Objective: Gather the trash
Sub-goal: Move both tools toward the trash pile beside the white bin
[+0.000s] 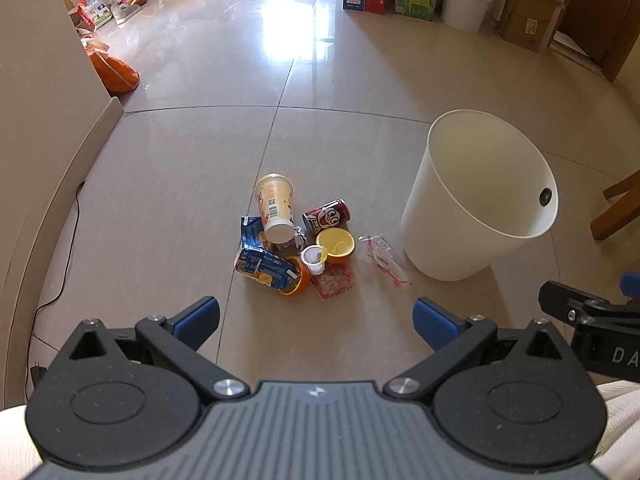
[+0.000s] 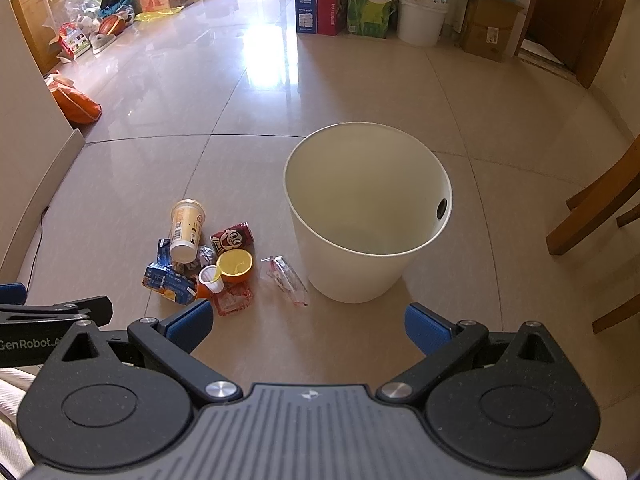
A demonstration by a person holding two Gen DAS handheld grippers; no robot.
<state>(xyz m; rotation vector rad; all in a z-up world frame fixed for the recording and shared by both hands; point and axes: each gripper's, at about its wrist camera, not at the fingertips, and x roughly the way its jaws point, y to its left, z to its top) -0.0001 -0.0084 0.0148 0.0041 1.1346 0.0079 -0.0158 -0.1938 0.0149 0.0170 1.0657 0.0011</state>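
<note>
Here, both tongs hang above the beige tiled floor [image 1: 180, 184] with nothing between their blue-padded tips. The left gripper [image 1: 316, 318] has its jaws spread wide and released, its gap pointing at the pile of rubbish just beyond. The right gripper [image 2: 308, 326] is likewise spread and empty, facing the gap between the pile and the bin; its black body also shows at the right edge of the left view.

Just past the left gripper lies the heap. Nearest is a crumpled red foil wrapper [image 1: 334, 282], with a torn blue juice carton [image 1: 264, 266] to its left, resting against an orange peel half [image 1: 298, 282]. A small white plastic cup with a yellow spoon [image 1: 314, 260] stands in the middle, touching a hollowed orange half shell [image 1: 336, 245]. Farther off, a red drink can with a cartoon face [image 1: 326, 216] lies on its side, and a tall yellow-and-white paper cup with a barcode [image 1: 274, 208] lies tipped, its base towards the camera. To the right of the heap, apart from it, a clear plastic wrapper with red print [image 1: 386, 259] lies flat, near the base of the white plastic waste bin [image 1: 460, 240], which stands upright on the right.

Far off, cardboard boxes [image 2: 340, 0] and a white bucket [image 2: 420, 20] line the wall.
</note>
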